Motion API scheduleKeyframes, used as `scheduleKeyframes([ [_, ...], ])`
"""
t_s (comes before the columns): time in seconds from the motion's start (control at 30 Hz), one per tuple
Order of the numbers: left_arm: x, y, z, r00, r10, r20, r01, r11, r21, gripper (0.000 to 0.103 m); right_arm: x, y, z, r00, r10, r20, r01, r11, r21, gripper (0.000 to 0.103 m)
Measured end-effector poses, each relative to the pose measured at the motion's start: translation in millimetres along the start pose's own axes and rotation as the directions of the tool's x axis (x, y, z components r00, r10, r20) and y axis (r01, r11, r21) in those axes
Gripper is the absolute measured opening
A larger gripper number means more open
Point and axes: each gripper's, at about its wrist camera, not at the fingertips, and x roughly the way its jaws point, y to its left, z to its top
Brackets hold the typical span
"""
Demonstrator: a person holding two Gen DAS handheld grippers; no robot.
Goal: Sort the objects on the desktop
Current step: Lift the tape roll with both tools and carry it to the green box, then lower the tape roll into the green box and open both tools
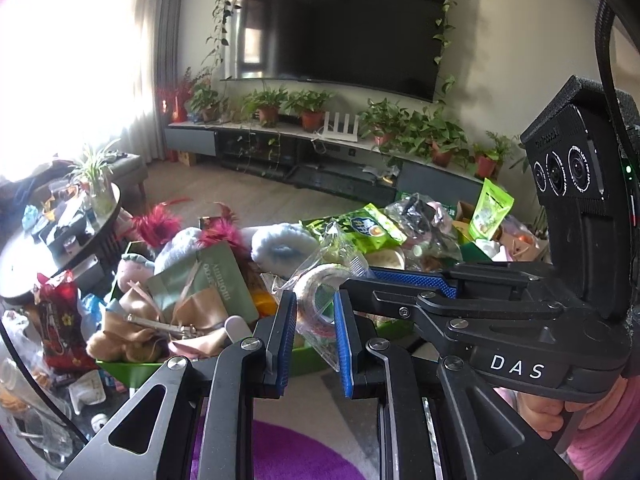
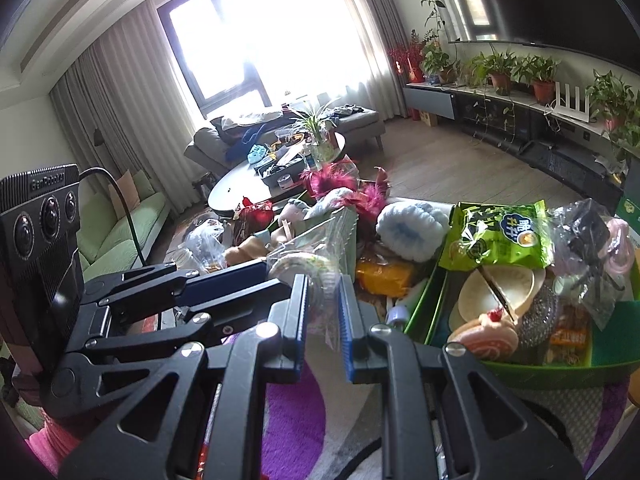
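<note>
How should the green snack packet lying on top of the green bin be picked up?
Pinch the green snack packet by its flat sealed near edge, coming from above: it lies topmost and face up, puffed in the middle, so only the edge fits between the jaws.

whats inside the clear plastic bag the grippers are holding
A roll of patterned tape shows through the clear plastic bag. Anything else inside is hidden by crinkles and gripper fingers.

Two green bins [image 2: 520, 368], two green snack bags [image 1: 374, 226], one television [image 1: 340, 28].
</note>
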Motion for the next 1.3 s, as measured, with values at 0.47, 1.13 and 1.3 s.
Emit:
scheduleKeyframes([
  [0.47, 37.8, 18.5, 4.0, 0.999, 0.005, -0.032, -0.005, 1.000, -0.013, 0.015, 36.6, -22.4, 9.7, 0.999, 0.004, -0.035, -0.003, 0.999, 0.041, 0.016],
  [1.13, 75.2, 39.1, -4.1, 0.997, -0.013, -0.074, 0.010, 0.999, -0.047, 0.013, 76.9, -40.5, 10.1, 0.993, -0.012, -0.114, 0.020, 0.997, 0.075, 0.016],
  [1.3, 81.6, 42.1, -7.9, 0.996, -0.011, -0.091, 0.006, 0.998, -0.059, 0.013, 83.8, -42.1, 7.2, 0.990, -0.047, -0.135, 0.058, 0.995, 0.075, 0.016],
])
